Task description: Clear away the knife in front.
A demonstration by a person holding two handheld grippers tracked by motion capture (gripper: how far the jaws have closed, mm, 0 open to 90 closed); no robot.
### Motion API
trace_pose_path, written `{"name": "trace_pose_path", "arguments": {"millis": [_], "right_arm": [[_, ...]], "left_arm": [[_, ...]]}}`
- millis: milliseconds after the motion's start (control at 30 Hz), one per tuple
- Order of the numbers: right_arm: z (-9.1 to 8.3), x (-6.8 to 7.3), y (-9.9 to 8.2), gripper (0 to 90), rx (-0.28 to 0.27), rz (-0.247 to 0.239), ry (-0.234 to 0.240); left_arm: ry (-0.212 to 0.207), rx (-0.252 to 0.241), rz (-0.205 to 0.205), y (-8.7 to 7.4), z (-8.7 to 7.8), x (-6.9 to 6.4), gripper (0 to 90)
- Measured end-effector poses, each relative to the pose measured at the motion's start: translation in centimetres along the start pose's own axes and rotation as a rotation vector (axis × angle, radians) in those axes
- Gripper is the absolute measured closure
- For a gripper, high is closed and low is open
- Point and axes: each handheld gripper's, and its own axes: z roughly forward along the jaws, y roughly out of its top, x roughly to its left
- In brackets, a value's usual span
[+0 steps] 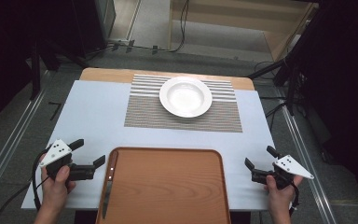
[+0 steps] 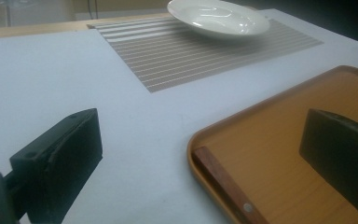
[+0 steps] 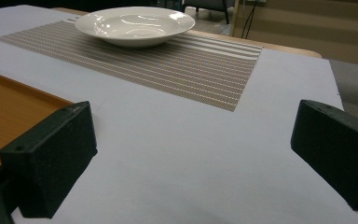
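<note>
High view shows the left gripper (image 1: 87, 154) with its fingers spread wide, holding nothing, just beside the table knife (image 1: 109, 184) that lies along the left edge of the wooden tray (image 1: 168, 186), so that it looks set to pick the knife up. Across the tray the right gripper (image 1: 259, 158) waits, fingers likewise released and empty, over the white table (image 1: 98, 112). Farther back, the white soup plate (image 1: 186, 96) sits on the striped placemat (image 1: 144, 114), probably where the knife belongs.
</note>
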Motion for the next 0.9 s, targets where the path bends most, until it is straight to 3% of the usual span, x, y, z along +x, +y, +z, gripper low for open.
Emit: {"name": "trace_pose_path", "arguments": {"millis": [900], "right_arm": [[0.0, 0.0, 0.0, 0.0, -0.001, 0.004, 0.001]], "left_arm": [[0.092, 0.012, -0.030, -1.9, -2.0, 4.3, 0.0]]}}
